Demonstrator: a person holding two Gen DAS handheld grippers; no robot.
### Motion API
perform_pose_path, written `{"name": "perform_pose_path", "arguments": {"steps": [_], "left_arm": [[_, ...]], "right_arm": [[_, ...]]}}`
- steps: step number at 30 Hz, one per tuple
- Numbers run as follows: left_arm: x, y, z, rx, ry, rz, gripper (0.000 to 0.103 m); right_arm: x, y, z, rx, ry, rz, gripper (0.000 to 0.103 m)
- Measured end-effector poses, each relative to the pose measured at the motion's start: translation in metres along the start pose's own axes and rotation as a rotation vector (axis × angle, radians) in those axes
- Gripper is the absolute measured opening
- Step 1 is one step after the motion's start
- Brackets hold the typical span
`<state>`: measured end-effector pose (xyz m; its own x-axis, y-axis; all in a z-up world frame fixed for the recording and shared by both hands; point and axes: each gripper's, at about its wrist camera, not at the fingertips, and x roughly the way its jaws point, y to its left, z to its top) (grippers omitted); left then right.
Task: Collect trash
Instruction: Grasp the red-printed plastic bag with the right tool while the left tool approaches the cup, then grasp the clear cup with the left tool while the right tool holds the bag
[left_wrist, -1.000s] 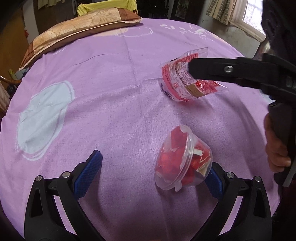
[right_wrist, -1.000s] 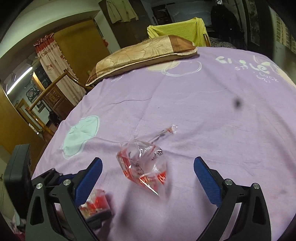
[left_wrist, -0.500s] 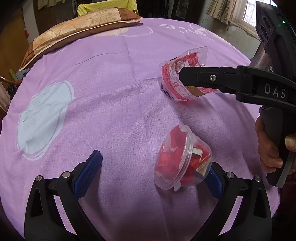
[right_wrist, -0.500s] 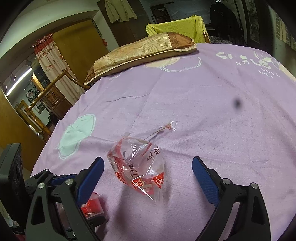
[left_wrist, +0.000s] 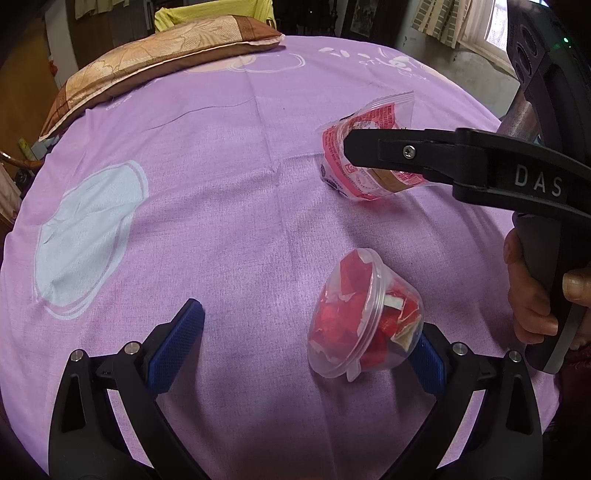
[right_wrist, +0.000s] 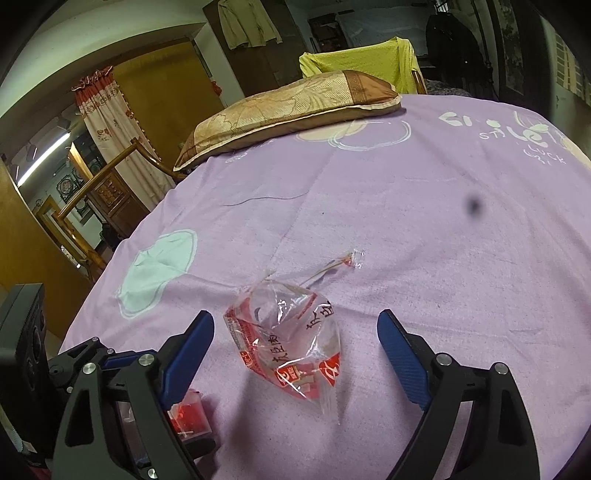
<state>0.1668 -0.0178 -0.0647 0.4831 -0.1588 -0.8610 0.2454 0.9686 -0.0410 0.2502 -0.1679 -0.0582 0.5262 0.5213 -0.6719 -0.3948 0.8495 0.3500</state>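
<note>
A clear wrapper with red print (right_wrist: 284, 343) lies crumpled on the purple sheet (right_wrist: 406, 221), between the blue pads of my right gripper (right_wrist: 295, 354). The jaws are closing, with the pads still off the wrapper on both sides. In the left wrist view one of its fingers (left_wrist: 406, 151) reaches across the same wrapper (left_wrist: 354, 177). A clear plastic cup stuffed with red scraps (left_wrist: 365, 314) lies on its side inside my open left gripper (left_wrist: 306, 347), close against the right pad. A small torn strip (right_wrist: 343, 262) lies just beyond the wrapper.
A brown and gold pillow (right_wrist: 295, 103) lies at the far end of the bed, with a yellow cloth over a chair (right_wrist: 354, 62) behind it. Wooden furniture (right_wrist: 92, 192) stands past the bed's left edge. A hand (left_wrist: 532, 295) grips the right gripper's handle.
The right gripper has moved in over the wrapper, which now lies deeper between its fingers, and the jaws have narrowed a little. The left gripper and the cup have stayed put.
</note>
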Motion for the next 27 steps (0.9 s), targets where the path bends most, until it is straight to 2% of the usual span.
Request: {"name": "perform_pose_path", "arguments": {"steps": [1, 2, 3, 4, 6, 13, 20, 24, 27], "left_arm": [[0.000, 0.000, 0.000, 0.000, 0.000, 0.000, 0.097], [0.000, 0.000, 0.000, 0.000, 0.000, 0.000, 0.097], [0.000, 0.000, 0.000, 0.000, 0.000, 0.000, 0.097], [0.000, 0.000, 0.000, -0.001, 0.000, -0.001, 0.097], [0.000, 0.001, 0.000, -0.004, -0.001, -0.006, 0.097], [-0.007, 0.004, -0.001, -0.020, -0.040, -0.054, 0.097], [-0.016, -0.004, -0.002, 0.011, -0.090, -0.051, 0.096], [-0.016, -0.009, -0.003, 0.035, -0.096, -0.061, 0.087], [-0.016, -0.012, -0.004, 0.053, -0.098, -0.064, 0.073]], "right_arm": [[0.001, 0.001, 0.000, -0.002, 0.001, 0.003, 0.087], [0.002, 0.001, 0.000, -0.004, 0.002, 0.004, 0.079], [0.003, 0.001, 0.000, -0.008, 0.006, 0.007, 0.063], [0.004, 0.000, 0.000, -0.009, 0.010, 0.012, 0.051], [0.002, -0.002, 0.000, 0.002, 0.006, 0.019, 0.041], [-0.026, -0.009, 0.004, 0.041, -0.100, 0.027, 0.039], [-0.033, -0.021, 0.007, 0.093, -0.107, 0.028, 0.040], [-0.036, -0.021, 0.006, 0.091, -0.109, 0.024, 0.040], [-0.037, -0.023, 0.005, 0.098, -0.113, 0.025, 0.040]]}}
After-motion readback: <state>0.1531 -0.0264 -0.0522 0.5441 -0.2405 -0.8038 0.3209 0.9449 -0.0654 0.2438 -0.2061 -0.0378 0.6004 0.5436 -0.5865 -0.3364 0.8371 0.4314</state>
